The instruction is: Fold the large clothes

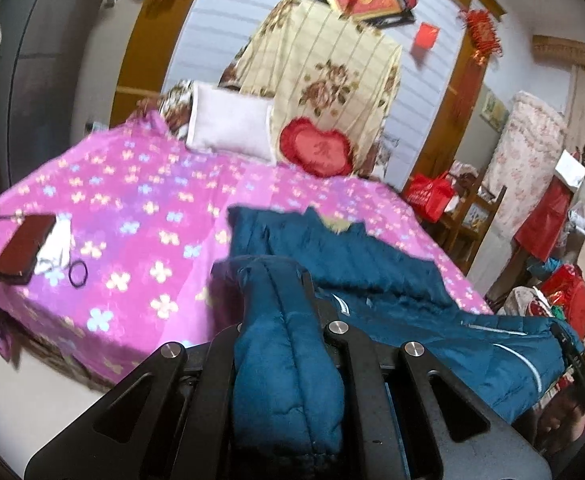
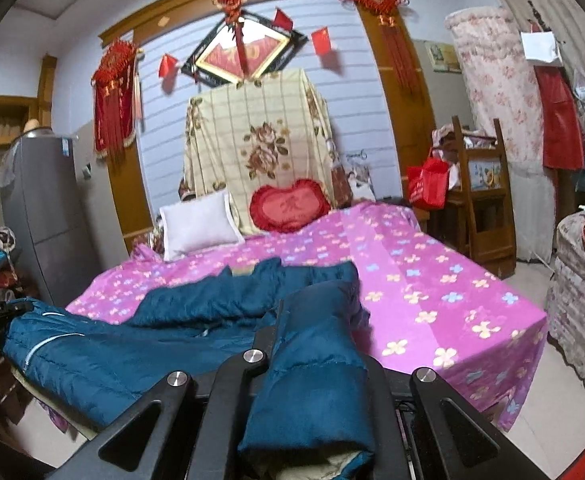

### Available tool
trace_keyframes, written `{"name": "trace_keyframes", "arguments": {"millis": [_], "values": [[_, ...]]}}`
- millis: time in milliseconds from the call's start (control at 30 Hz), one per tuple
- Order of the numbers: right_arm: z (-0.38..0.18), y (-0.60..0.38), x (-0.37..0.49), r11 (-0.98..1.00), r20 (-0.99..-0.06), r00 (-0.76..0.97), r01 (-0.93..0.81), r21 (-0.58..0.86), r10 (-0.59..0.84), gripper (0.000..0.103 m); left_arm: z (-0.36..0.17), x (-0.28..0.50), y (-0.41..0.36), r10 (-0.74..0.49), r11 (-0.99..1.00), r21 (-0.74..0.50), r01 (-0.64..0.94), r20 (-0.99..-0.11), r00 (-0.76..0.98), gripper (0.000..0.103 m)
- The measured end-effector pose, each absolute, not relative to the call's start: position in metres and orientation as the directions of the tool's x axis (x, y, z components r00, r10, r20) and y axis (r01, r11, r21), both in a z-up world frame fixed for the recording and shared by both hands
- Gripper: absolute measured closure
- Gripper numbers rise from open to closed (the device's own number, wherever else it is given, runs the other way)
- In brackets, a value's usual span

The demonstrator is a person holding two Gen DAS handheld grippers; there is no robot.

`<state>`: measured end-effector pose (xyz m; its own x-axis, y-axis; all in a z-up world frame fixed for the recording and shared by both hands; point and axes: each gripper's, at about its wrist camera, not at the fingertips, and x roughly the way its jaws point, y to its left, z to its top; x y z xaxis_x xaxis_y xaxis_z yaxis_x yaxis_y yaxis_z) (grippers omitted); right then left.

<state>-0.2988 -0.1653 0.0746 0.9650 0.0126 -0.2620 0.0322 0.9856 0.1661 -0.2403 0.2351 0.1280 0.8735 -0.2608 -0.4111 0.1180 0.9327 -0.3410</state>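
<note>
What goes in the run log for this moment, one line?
step: lifting jacket edge off bed | left hand-held gripper: shut on jacket | right hand-held gripper: shut on jacket | fold: not yet made

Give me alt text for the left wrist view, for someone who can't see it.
The left gripper is shut on a fold of a teal jacket, which trails across a pink bedspread. A phone and a hair tie lie near the left edge, with a white pillow and a red cushion at the head.

A pink floral bed (image 2: 432, 280) stands against a pale slatted wall (image 2: 164, 120) framed in wood.
</note>
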Motion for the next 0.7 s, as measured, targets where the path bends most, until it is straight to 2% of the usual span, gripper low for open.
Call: {"name": "trace_keyframes", "arguments": {"millis": [267, 500, 700], "values": [[0.101, -0.162, -0.312, 0.987, -0.18, 0.983, 0.009, 0.157, 0.02, 0.096, 0.148, -0.241, 0.236, -0.194, 0.929, -0.365, 0.062, -0.335, 0.922, 0.098], [0.111, -0.159, -0.255, 0.992, -0.197, 0.98, -0.015, 0.123, 0.039, 0.096, 0.126, -0.192, 0.235, -0.116, 0.935, -0.352, -0.037, -0.404, 0.907, 0.098], [0.129, -0.17, -0.17, 0.993, -0.169, 0.985, -0.002, 0.114, 0.022, 0.096, 0.143, -0.124, 0.224, -0.094, 0.956, -0.292, -0.025, -0.387, 0.917, 0.097]]}}
